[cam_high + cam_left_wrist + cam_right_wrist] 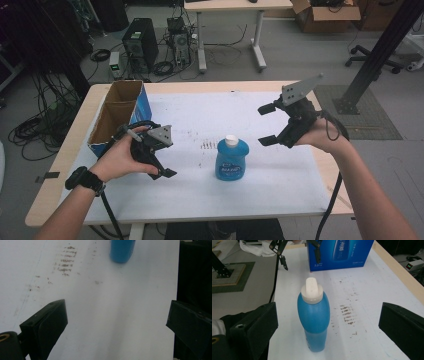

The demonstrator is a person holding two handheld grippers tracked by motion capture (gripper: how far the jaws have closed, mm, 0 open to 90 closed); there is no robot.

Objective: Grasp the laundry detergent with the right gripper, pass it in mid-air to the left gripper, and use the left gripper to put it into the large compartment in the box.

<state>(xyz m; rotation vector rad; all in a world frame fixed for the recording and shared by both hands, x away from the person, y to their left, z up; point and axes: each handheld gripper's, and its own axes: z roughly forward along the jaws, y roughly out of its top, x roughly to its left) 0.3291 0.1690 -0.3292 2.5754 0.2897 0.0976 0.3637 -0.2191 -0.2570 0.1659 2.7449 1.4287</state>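
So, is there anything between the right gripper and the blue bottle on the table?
Nothing visible. The right gripper is open and faces the blue bottle, which stands upright between its jaws' line of sight on bare white table.

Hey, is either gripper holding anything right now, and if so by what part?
Nothing is held. Left gripper and right gripper are open, apart from the bottle.

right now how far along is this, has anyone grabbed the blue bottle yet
Nothing looks done yet. The blue bottle stands upright on the table, white cap on, untouched. The right gripper hangs open, jaws aimed at the bottle. The left gripper is open beside it over bare tabletop. The open cardboard box sits at the left edge. Any grasp or move, perhaps toward the box, is still to come.
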